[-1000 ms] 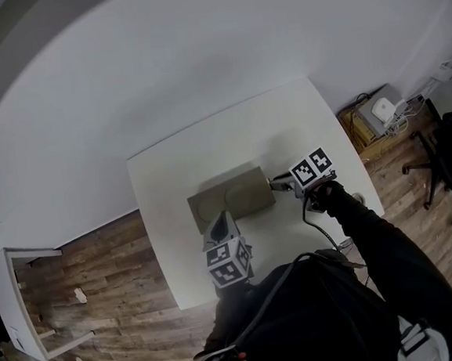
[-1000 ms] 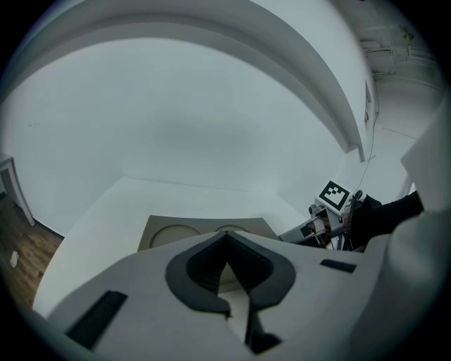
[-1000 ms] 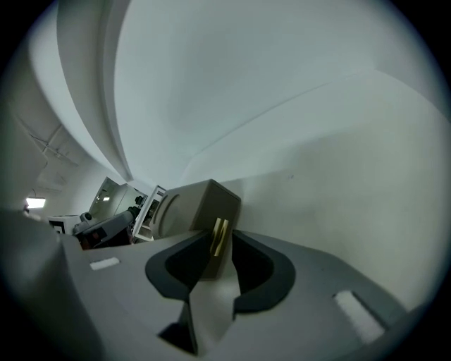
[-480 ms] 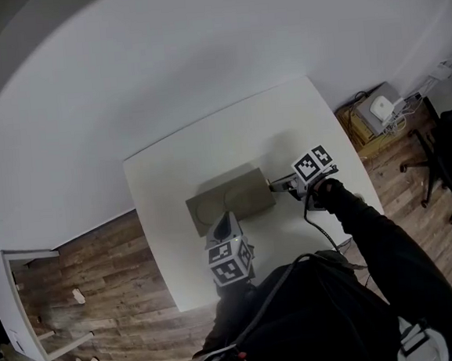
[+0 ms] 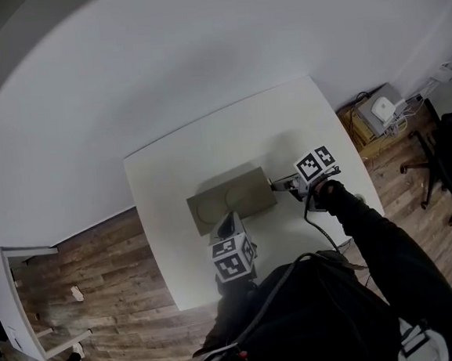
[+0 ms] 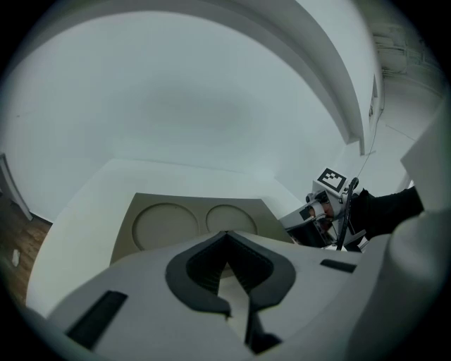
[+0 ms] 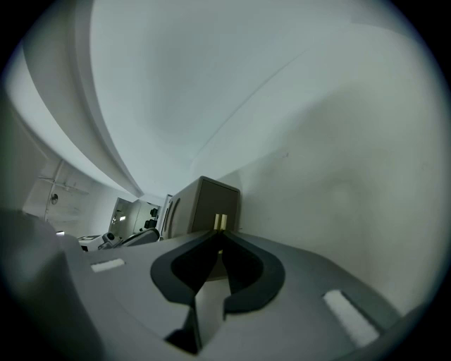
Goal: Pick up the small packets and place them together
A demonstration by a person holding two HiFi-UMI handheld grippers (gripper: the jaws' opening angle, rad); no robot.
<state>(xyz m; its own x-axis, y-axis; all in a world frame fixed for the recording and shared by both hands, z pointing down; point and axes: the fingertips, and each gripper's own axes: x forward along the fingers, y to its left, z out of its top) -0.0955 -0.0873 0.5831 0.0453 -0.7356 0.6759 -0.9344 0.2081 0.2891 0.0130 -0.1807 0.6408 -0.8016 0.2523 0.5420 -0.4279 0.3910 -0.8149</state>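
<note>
A tan tray [image 5: 232, 200] with 2 round recesses lay near the middle of the white table [image 5: 208, 150], and a box of white devices [image 5: 379, 113] sat on the wood floor [image 5: 107, 257] beyond the table's far right corner.

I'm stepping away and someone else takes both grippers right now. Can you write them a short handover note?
Right gripper: fingers have just been closing and appear to pinch a small pale packet at the right end of the tan box.
Left gripper: fingers together, nothing between them, over the box's near edge.
Done: no packets can be seen gathered yet.
Left: lift this packet and set it with the others. No other packets show on the white table.
</note>
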